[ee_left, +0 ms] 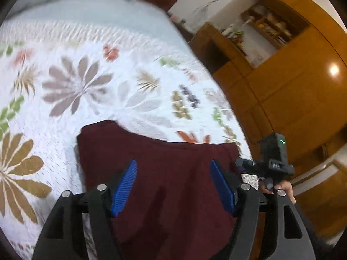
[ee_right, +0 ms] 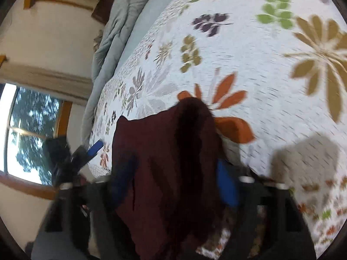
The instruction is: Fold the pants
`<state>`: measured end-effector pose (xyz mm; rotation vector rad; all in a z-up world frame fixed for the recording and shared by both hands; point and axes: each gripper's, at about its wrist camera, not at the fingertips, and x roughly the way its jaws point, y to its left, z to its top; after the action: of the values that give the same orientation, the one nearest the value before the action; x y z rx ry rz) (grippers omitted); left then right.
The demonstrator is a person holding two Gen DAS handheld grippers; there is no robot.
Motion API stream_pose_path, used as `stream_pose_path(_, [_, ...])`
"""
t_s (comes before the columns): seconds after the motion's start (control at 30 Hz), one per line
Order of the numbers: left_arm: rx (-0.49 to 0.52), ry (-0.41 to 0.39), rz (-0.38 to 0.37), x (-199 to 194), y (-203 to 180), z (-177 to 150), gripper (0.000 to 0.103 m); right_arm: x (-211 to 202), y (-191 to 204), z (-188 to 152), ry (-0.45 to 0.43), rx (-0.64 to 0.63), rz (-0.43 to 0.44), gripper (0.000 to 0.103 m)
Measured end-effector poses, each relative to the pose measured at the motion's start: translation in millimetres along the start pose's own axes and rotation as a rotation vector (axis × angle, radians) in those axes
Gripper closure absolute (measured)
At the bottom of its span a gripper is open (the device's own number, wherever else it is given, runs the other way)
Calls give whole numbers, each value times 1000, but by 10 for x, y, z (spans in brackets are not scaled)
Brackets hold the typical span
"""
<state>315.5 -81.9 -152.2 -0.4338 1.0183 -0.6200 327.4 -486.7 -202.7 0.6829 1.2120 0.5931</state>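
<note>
Plainly, left tool (ee_left: 173, 186) gapes wide over maroon pants (ee_left: 164, 173); right tool's (ee_right: 173, 184) grip is unclear; no readable writing.

A bed (ee_left: 91, 43) wears a white quilt (ee_right: 249, 69) printed with flowers, a grey duvet (ee_right: 112, 30) bunched at its head. Glossy wooden cabinets (ee_left: 288, 91) with a cluttered open shelf (ee_left: 269, 25) line one wall; opposite, a window (ee_right: 26, 130) shows trees.
</note>
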Motion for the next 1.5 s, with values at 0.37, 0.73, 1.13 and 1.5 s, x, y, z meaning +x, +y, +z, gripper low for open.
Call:
stream_pose_path(0.37, [-103, -151, 16, -10, 538, -188, 33, 93, 63, 11, -83, -143, -221, 88])
stream_pose_path(0.73, [34, -205, 6, -435, 20, -405, 33, -314, -89, -482, -75, 76, -50, 41])
stream_pose_path(1.13, [46, -125, -13, -468, -76, -961, 33, -366, 270, -837, -30, 24, -72, 87])
stream_pose_path(1.5, [26, -104, -64, -496, -55, -1353, 33, -336, -35, -1174, -76, 13, -115, 75])
